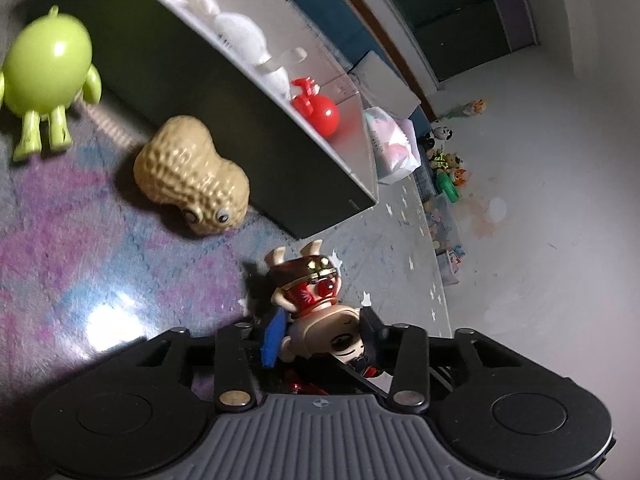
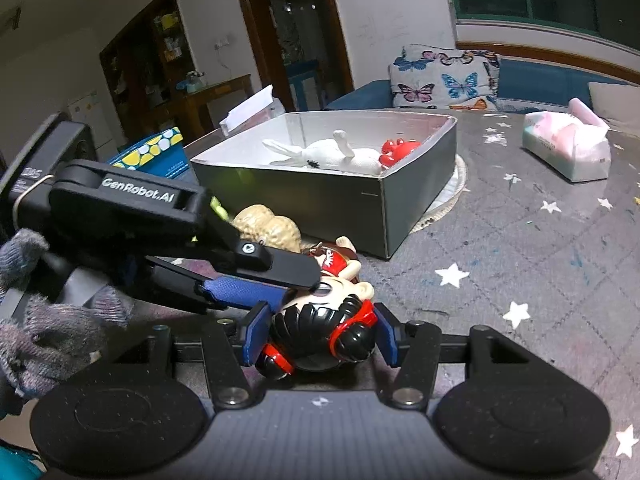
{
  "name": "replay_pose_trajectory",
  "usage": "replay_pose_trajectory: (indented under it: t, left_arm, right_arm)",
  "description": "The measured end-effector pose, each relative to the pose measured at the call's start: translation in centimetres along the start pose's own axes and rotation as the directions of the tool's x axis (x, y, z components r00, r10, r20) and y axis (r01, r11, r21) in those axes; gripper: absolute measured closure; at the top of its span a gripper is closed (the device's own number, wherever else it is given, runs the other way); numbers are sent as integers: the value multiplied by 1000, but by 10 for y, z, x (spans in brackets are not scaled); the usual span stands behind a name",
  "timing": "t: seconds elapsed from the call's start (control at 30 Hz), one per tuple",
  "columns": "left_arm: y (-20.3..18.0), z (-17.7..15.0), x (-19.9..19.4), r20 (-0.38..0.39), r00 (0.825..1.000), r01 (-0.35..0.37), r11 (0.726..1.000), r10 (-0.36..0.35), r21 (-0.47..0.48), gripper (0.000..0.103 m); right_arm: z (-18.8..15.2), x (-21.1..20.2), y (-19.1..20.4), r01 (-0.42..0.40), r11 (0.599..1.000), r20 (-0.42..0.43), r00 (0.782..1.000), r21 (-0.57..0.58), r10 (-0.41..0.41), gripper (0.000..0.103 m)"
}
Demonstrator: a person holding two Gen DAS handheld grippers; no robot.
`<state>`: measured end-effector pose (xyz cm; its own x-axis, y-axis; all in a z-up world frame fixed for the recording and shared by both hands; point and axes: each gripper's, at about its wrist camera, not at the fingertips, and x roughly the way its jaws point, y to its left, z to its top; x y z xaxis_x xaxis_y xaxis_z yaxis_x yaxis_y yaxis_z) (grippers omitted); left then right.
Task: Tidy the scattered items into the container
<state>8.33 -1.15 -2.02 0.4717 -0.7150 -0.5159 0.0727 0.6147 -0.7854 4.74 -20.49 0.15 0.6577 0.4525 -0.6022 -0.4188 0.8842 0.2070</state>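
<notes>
Butterfly-print pillow on blue sofa; plastic-wrapped pink-white tissue pack on grey star-patterned mat

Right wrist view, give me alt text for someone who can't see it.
The right gripper clamps a black-haired figurine on a star-patterned mat, with the left gripper reaching in. Behind sits a grey box holding white toys.

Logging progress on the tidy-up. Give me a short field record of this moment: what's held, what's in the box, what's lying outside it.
held item: figurine with black hair and red headphones
right gripper: fingers closed on the figurine's head
left gripper: fingers closed on the same figurine
container: open grey box
inside box: white rabbit toy, red toy
outside box: peanut toy, green toy, both on the mat beside the box
other: tissue pack on the mat
</notes>
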Motion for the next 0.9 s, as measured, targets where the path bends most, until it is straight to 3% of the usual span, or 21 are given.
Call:
replay_pose_trajectory:
  t: [0.17, 0.37, 0.6, 0.9]
  left_arm:
    - [-11, 2, -5, 23, 1000, -3, 999, 2, 54, 73]
    - [-7, 3, -4, 20, 1000, 15, 999, -16, 38, 77]
    - [0, 0, 1, -28, 1000, 6, 1000, -5, 12, 72]
    - [3, 6, -2, -10, 1000, 14, 1000, -14, -8, 69]
  right_arm:
    - [6, -7, 5, 2, 1000, 24, 1000, -29, -1, 48]
    - [6, -7, 7, 8, 999, 22, 1000, -51, -7, 48]
    - [-1, -4, 0, -10, 999, -16, 1000, -34, 10, 47]
    - [10, -7, -14, -32, 999, -14, 999, 10, 32, 46]
